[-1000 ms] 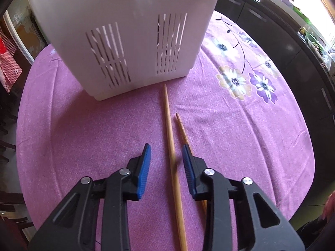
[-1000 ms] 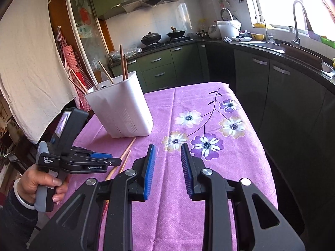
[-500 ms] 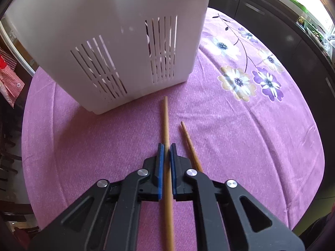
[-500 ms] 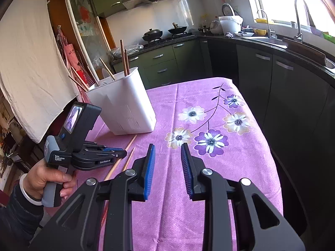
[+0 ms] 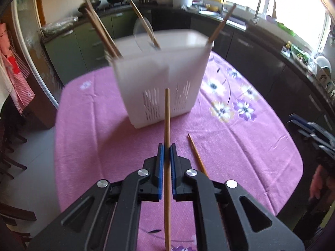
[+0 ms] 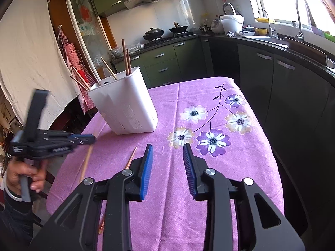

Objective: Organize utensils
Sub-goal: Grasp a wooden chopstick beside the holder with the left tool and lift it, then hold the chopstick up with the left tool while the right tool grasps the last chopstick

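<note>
My left tool has clamped one chopstick and lifted it off the worktop, centre frame. Next is the holder (a second stick waits lower right); my right tool is opening, empty.

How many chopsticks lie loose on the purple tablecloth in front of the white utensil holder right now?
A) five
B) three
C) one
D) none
C: only one loose chopstick lies on the tablecloth; the other chopstick is clamped in the left hand-held gripper.

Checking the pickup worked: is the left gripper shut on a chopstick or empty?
Shut on one. The left gripper has its blue pads pressed against both sides of the chopstick.
</note>
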`<state>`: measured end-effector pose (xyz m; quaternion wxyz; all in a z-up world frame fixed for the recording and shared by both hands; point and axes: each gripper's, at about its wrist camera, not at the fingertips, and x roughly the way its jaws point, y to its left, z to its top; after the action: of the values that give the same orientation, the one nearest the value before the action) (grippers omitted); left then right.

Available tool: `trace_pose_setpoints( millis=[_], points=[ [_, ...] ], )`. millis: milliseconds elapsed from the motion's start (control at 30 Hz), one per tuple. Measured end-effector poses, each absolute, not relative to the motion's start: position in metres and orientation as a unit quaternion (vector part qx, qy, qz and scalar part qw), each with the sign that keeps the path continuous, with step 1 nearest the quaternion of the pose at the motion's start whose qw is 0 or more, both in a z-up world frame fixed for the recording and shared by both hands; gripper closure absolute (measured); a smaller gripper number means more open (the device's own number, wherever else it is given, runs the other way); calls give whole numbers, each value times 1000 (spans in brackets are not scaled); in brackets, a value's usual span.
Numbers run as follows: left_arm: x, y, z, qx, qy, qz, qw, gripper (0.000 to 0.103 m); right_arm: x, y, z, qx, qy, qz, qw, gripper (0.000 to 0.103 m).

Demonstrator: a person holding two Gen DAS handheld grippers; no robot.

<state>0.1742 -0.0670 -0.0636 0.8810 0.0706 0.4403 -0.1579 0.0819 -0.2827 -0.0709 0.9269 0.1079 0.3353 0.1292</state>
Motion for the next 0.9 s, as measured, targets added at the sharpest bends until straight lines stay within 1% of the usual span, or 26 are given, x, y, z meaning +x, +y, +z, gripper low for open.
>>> trace_pose_setpoints(
  millis=[167, 233, 300, 433, 633, 900],
  points=[
    [143, -42, -24, 62, 386, -142, 909, 97, 87, -269, -77, 101, 351, 143, 920, 73],
    [129, -36, -14, 63, 371, -142, 916, 97, 89, -263, -81, 96, 358, 147, 917, 68],
    [121, -30, -10, 61, 365, -144, 918, 97, 94, -255, -87, 90, 371, 153, 911, 67],
    [113, -27, -10, 57, 359, -150, 920, 97, 107, -234, -104, 78, 406, 171, 894, 67],
    [99, -22, -8, 59, 342, -158, 924, 97, 148, -179, -134, 29, 484, 202, 851, 67],
    [93, -19, -11, 67, 339, -172, 922, 97, 179, -126, -155, -43, 531, 175, 828, 67]
  ],
)
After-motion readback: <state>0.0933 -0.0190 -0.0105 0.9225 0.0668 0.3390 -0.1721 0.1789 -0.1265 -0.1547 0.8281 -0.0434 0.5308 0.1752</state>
